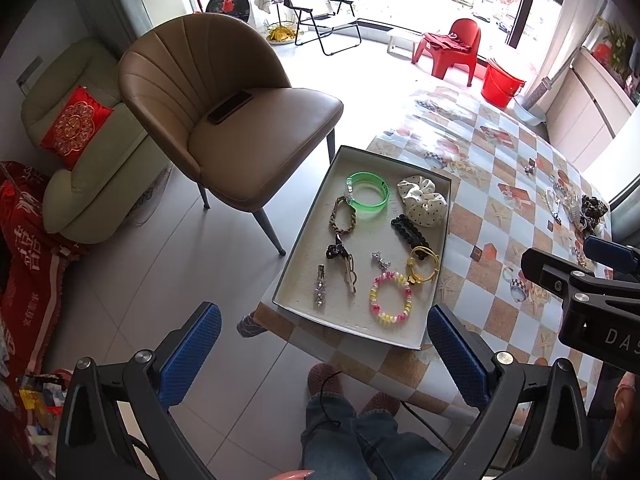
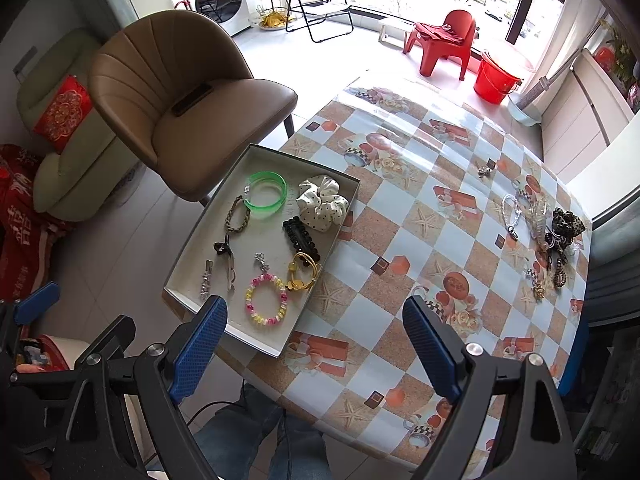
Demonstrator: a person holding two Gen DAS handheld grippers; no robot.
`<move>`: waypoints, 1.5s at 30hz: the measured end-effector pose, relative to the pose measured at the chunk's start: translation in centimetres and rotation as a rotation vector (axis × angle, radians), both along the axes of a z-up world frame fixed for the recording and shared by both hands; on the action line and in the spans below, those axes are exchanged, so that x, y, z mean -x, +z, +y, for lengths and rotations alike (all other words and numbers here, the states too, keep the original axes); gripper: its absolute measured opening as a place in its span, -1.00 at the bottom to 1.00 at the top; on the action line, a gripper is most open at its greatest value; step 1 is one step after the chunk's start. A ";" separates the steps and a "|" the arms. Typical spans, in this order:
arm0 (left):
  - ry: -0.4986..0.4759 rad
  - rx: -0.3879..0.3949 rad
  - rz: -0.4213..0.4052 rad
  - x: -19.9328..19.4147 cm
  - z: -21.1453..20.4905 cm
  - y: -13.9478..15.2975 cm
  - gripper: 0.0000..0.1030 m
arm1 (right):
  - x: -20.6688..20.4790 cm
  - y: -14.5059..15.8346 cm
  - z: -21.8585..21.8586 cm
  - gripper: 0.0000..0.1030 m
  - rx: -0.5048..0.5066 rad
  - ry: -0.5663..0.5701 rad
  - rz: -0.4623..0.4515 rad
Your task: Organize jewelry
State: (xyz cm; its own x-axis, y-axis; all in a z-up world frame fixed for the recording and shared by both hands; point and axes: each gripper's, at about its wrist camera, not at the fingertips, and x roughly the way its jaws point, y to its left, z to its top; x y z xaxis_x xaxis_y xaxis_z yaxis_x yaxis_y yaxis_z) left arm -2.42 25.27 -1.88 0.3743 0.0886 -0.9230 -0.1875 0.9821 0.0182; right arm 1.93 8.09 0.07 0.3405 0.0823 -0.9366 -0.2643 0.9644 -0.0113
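The tray (image 2: 192, 256) already has many pretty things in it: a green bangle (image 2: 267, 195), a dotted scrunchie (image 2: 322, 202), a black hair clip (image 2: 301, 239) and a pink and yellow bead bracelet (image 2: 267, 300). It sits just ahead and to the left of the right claw (image 2: 316, 340). More jewelry is not put away yet. That little pile (image 2: 548, 232) lies on the table (image 2: 400, 208), far ahead and to the right of the right claw.

I think the next job is to fetch one thing from that pile. To do it well, reach out over the table, pick just one piece at the edge of the pile so the others do not tangle, pinch it in the middle, and lift it straight up. Then lay it in a bare spot of the tray.

The right claw is spread wide and holds nothing. It touches nothing. The left claw (image 1: 324, 344) is spread wide too, with nothing in it, low at the near end of the tray.
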 end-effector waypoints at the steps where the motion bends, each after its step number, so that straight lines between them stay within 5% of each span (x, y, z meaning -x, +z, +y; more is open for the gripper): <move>1: 0.003 0.000 -0.001 0.1 0.0 0.1 1.00 | 0.0 0.0 0.0 0.77 0.001 0.000 0.001; 45: 0.007 -0.009 -0.005 0.6 0.0 0.2 1.00 | 0.2 0.0 0.1 0.77 -0.002 -0.012 -0.002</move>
State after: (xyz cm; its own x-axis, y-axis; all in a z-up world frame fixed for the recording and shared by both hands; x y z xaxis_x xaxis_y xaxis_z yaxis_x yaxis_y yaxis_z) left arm -3.06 25.23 -1.73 0.3779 0.0992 -0.9205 -0.1940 0.9807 0.0261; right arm 1.69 8.21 0.09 0.3430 0.0804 -0.9359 -0.2527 0.9675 -0.0095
